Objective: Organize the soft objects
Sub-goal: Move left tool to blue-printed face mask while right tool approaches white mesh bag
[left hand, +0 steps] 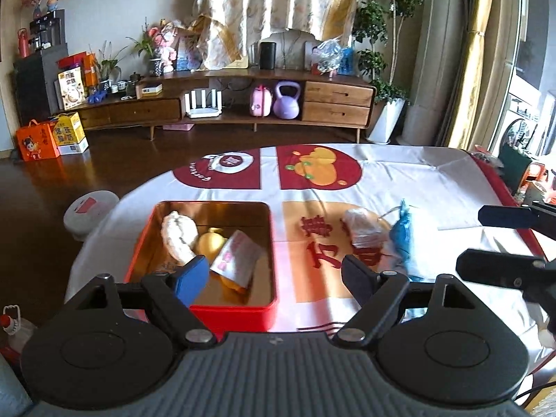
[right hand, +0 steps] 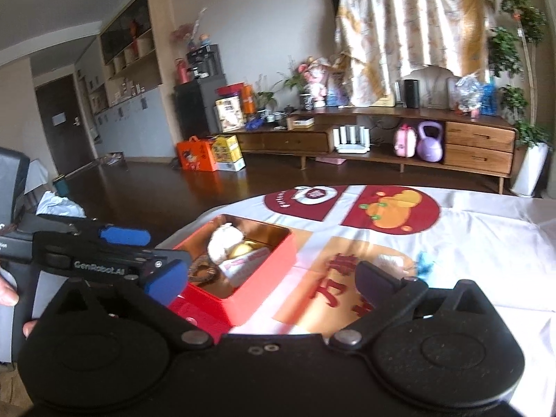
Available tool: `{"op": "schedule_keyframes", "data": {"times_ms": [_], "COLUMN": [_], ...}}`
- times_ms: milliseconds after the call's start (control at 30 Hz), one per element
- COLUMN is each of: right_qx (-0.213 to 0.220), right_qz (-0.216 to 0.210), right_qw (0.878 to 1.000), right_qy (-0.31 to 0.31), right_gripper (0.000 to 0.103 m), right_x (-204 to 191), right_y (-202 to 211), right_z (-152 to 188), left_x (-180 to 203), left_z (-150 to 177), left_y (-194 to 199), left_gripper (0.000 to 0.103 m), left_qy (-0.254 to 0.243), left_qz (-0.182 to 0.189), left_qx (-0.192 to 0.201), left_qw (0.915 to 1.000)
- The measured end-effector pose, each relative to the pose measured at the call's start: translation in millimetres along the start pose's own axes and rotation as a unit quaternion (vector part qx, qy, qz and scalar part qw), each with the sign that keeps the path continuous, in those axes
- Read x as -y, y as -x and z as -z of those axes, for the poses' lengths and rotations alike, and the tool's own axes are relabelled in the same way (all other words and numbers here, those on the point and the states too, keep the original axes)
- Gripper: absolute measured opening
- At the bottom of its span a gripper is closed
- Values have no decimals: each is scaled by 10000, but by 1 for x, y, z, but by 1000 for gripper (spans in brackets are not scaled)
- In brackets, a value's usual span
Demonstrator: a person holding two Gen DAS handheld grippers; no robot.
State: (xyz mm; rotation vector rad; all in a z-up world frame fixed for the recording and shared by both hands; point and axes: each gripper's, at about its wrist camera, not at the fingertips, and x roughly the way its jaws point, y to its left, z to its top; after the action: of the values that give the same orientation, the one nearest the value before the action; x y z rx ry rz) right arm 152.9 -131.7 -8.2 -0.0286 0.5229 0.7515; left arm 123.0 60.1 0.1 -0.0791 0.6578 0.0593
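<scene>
Left wrist view shows my left gripper spread wide and holding nothing, hanging over the near edge of the table, whose white cloth with red and orange prints covers it. Under its left finger sits the red rectangular tin with a gold inside, near the table's left edge; it holds a white plush lump, a round yellow soft ball and a white-and-pink packet. Two soft things lie outside on the cloth, to the right of the tin: a crumpled clear plastic bag and, touching it, a blue soft toy.

My right gripper is also open and empty, with the blue toy just beyond its right finger.

I judge the risks thus: the thin bag could slip from the pads or drag the cloth, and both grippers reaching for the same spot could collide.
</scene>
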Motion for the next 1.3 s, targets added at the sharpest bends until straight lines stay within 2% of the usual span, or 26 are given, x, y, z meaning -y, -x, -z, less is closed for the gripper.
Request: {"op": "schedule_keyframes", "data": {"times_ms": [333, 700, 833, 967, 1033, 1300], "right_qx": [-62, -272, -341, -430, -469, -620], "right_qz": [539, 944, 986, 998, 994, 967], "right_qw": [9984, 9941, 9930, 9924, 9921, 9918], "right_qy": [-158, -470, -558, -581, -599, -561], "right_gripper": [103, 103, 103, 103, 103, 103], "right_x": [45, 97, 110, 119, 123, 133], "right_y": [23, 26, 23, 19, 16, 1], "right_z": [20, 43, 49, 54, 56, 57], "left_x": [48, 100, 113, 121, 126, 130], "left_z": [14, 34, 41, 47, 50, 52], "left_y": [-11, -50, -67, -89, -100, -136], "left_gripper": [84, 84, 84, 84, 84, 84], "left_qy": [-221, -581, -770, -741, -835, -870], "left_qz": [325, 652, 736, 937, 925, 894], "left_qx": [4, -409, -595, -1007, -1128, -1325], "left_qw": [9992, 9953, 9925, 9877, 9858, 9833]}}
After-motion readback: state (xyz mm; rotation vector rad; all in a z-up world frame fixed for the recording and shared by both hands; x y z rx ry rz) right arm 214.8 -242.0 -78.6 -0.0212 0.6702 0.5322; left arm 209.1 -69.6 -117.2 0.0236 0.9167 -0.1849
